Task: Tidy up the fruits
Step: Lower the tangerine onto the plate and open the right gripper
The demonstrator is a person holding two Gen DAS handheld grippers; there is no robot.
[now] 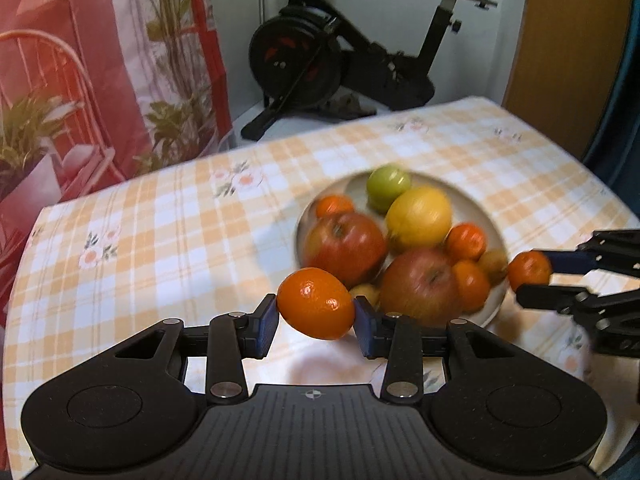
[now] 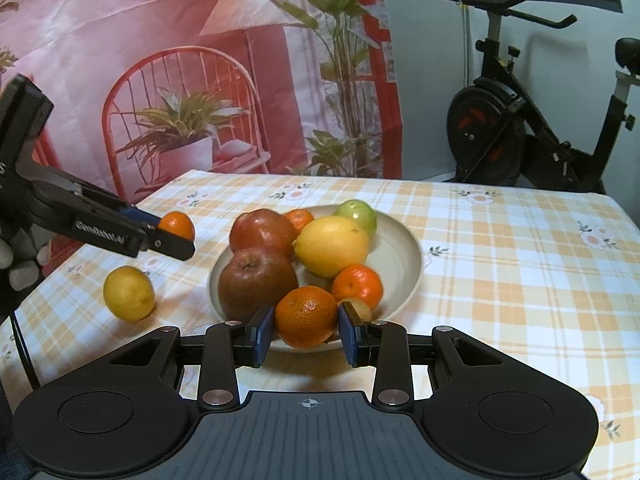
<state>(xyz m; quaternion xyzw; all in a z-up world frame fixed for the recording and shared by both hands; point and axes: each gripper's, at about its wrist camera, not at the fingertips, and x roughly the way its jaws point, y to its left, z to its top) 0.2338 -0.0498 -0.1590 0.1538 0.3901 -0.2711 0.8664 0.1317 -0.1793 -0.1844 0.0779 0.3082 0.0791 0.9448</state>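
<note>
A white bowl (image 1: pixel 494 296) (image 2: pixel 404 256) on the checked tablecloth holds two red apples (image 1: pixel 346 246) (image 2: pixel 256 284), a big lemon (image 1: pixel 418 218) (image 2: pixel 332 246), a green apple (image 1: pixel 388 186) (image 2: pixel 356 214) and several tangerines. My left gripper (image 1: pixel 316 316) is shut on a tangerine (image 1: pixel 316 302), held above the cloth just left of the bowl; it also shows in the right wrist view (image 2: pixel 176 232). My right gripper (image 2: pixel 306 330) is shut on another tangerine (image 2: pixel 306 316) at the bowl's near rim; it shows in the left wrist view (image 1: pixel 532 276).
A small lemon (image 2: pixel 129 293) lies on the cloth left of the bowl. The table (image 2: pixel 520 280) has a checked orange cloth. An exercise bike (image 1: pixel 360 52) stands behind it, and a printed pink curtain (image 2: pixel 160 80) hangs at the left.
</note>
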